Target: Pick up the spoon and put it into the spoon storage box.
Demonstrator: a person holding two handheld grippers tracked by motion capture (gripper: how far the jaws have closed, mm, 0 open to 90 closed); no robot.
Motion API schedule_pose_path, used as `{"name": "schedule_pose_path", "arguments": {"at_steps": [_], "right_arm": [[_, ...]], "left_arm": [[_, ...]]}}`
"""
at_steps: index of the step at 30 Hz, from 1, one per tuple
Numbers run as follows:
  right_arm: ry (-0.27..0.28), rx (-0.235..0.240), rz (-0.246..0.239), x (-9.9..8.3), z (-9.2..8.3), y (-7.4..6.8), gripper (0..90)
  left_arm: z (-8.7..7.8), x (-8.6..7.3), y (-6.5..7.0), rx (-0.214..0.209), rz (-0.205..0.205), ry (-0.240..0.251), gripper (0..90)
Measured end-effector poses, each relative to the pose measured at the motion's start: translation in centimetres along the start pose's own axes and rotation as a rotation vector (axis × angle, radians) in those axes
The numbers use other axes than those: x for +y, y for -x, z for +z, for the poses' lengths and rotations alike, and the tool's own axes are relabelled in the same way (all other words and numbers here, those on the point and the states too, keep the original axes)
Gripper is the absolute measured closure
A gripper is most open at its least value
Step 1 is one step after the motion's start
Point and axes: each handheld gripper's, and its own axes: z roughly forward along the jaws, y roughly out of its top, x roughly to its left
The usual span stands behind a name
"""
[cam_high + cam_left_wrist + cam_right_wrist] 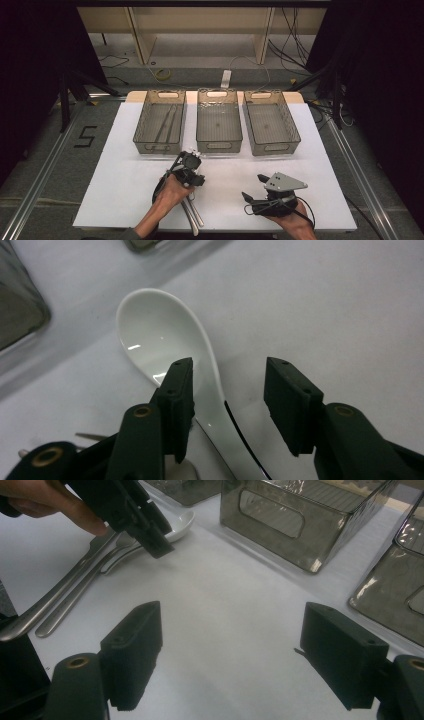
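White table point(125, 200); 3 bins, left bin point(160, 122) w/ tongs point(165, 125); both hand-held grippers point(227, 390) point(230, 655) unclenched, over spoon point(160, 335).

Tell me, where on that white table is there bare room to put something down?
Bare patches: the white mat left of the left gripper, the stretch between it and the right gripper, and the strip right of the right-hand bin. Crowded: around the white spoon and metal cutlery, and along the row of three bins.
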Motion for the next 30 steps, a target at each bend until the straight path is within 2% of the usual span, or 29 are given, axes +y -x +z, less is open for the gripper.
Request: {"name": "schedule_pose_path", "arguments": {"at_steps": [3, 6, 10, 18, 25, 28, 30], "right_arm": [[-0.001, 0.002, 0.000, -0.02, 0.01, 0.03, 25.7], [-0.002, 0.002, 0.000, -0.01, 0.04, 0.01, 25.7], [-0.001, 0.002, 0.000, 0.02, 0.07, -0.02, 25.7], [-0.004, 0.003, -0.003, 0.04, 0.09, -0.05, 25.7], [-0.004, 0.001, -0.007, 0.06, 0.11, -0.06, 25.8], [-0.004, 0.000, -0.007, 0.05, 0.11, -0.06, 25.8], [-0.004, 0.000, -0.007, 0.05, 0.11, -0.06, 25.8]], "left_arm": [[-0.07, -0.23, 0.01, 0.011, 0.013, -0.039, 49.7], [0.23, -0.53, 0.23, 0.041, 0.042, -0.071, 49.3], [0.18, -0.58, 0.13, 0.034, 0.033, -0.073, 52.9], [0.05, -0.63, 0.08, 0.034, 0.056, -0.086, 60.2], [0.02, -0.71, -0.14, 0.032, 0.056, -0.079, 63.6], [-0.08, -0.78, -0.29, 0.052, 0.068, -0.085, 67.6], [-0.09, -0.88, -0.57, 0.054, 0.060, -0.081, 70.5]]}}
